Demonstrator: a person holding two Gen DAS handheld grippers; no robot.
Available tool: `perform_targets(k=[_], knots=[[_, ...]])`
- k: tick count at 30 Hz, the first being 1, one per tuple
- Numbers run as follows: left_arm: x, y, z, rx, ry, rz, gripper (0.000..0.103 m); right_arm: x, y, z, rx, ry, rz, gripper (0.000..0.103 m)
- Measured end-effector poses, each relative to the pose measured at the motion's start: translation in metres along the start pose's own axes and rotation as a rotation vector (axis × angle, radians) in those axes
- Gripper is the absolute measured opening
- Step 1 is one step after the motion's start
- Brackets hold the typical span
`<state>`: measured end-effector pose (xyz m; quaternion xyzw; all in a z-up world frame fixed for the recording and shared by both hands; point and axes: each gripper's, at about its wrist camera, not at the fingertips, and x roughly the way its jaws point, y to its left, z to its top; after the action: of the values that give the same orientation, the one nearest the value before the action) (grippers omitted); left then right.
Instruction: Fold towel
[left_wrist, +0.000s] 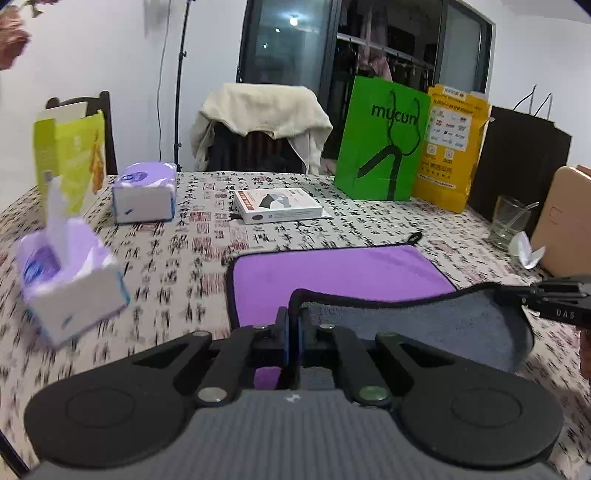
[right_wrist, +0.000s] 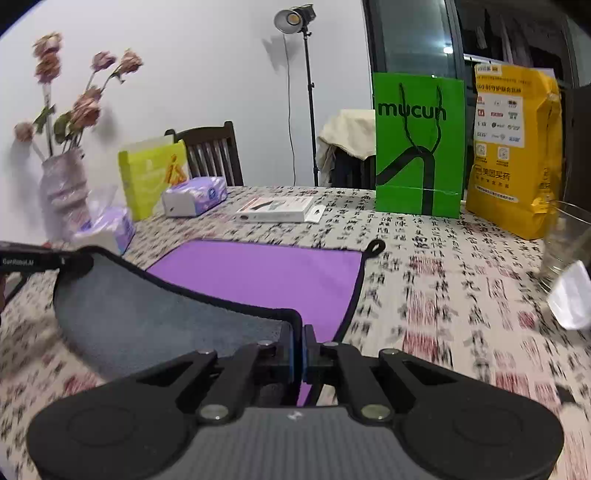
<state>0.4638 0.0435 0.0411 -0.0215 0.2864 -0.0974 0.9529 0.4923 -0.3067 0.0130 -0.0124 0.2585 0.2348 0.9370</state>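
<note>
Tissue box at frame left; left gripper pinching towel near corner, right gripper pinching other, hem lifted off tablecloth, likely for folding forward; glass at right.

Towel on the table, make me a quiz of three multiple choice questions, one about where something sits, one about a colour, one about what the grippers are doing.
1. The green bag stands:
A. beyond the towel
B. on the towel
C. on the chair

2. The towel's lifted underside is:
A. yellow
B. grey
C. green

3. The left gripper and right gripper are:
A. both open
B. one open
C. both shut on the towel's near corners

Answers: 1 A, it stands behind the far edge; 2 B, grey shows under purple; 3 C, each pinches the hem.
</note>
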Motion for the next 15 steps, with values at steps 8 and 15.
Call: perform_targets(k=[8, 15], knots=[[0.068, 0.026, 0.042, -0.019, 0.047, -0.006, 0.005, 0.067, -0.032, 0.042, 0.012, 0.023, 0.002, 0.004], [0.116, 0.042, 0.062, -0.047, 0.080, 0.006, 0.005, 0.116, -0.049, 0.067, 0.004, 0.054, -0.015, 0.004]])
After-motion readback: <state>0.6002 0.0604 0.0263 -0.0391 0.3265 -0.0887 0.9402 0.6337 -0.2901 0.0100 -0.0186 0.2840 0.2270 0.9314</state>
